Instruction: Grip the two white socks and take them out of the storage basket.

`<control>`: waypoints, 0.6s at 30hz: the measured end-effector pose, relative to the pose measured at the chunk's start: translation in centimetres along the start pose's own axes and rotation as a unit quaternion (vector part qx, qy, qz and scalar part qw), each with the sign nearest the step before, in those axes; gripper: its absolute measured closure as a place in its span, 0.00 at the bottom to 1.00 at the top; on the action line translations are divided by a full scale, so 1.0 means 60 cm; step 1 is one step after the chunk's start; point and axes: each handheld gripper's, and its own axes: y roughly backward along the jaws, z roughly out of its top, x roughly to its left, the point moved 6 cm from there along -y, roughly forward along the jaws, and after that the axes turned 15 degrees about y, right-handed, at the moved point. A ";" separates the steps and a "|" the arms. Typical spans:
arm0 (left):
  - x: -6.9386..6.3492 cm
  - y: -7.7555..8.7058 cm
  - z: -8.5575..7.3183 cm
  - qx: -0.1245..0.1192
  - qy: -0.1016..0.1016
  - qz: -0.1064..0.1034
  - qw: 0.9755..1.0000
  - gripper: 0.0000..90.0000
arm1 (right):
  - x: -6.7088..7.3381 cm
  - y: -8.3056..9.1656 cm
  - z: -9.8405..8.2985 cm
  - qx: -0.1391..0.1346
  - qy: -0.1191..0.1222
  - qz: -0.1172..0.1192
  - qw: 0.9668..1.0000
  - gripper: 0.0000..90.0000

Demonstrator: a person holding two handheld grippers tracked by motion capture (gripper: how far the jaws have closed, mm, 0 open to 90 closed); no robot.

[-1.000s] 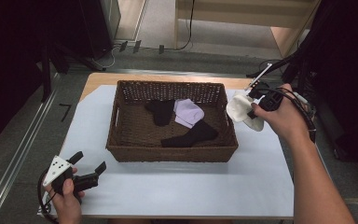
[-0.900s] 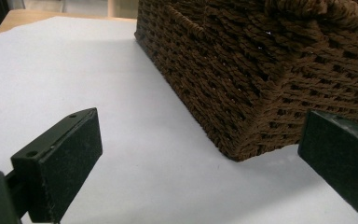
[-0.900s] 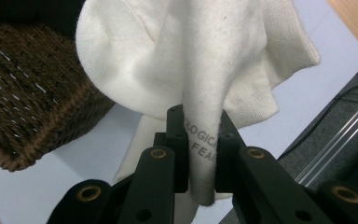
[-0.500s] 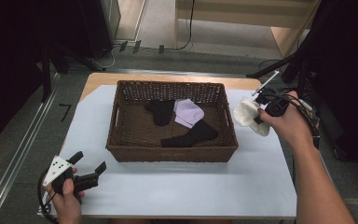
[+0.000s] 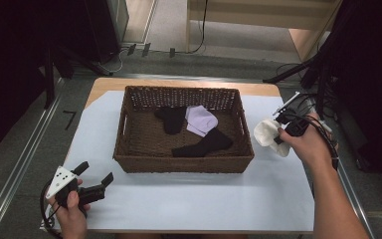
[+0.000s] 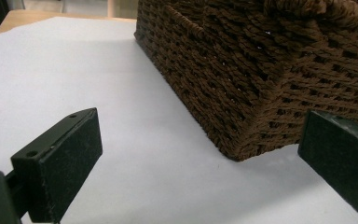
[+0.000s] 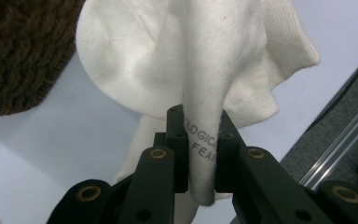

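We log pale sheet-covered table (image 5: pixel 189 199) | brown woven wicker basket (image 5: pixel 184 162) centred, two black socks and lilac one inside | left gripper (image 5: pixel 93 183) gaping wide, empty, parked near basket corner | right gripper (image 7: pixel 200 140) pinched tight on white sock (image 7: pixel 177 51), apparently lifted just right of basket.

Lab-like room: floor cables (image 5: pixel 129 52), dark stands (image 5: pixel 323 74), covered table (image 5: pixel 189 199)
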 end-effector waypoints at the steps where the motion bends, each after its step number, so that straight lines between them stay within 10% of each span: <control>1: 0.000 0.000 0.000 0.000 0.000 0.000 1.000 0.01 | 0.000 -0.005 -0.003 0.001 0.001 0.001 1.000 0.90; 13: 0.000 0.000 0.000 -0.001 0.002 -0.003 1.000 0.01 | 0.007 -0.068 -0.032 0.008 -0.027 0.004 1.000 0.85; 18: 0.000 0.000 0.000 0.000 0.002 -0.003 1.000 0.01 | 0.010 -0.075 -0.037 -0.022 -0.050 -0.003 0.999 0.55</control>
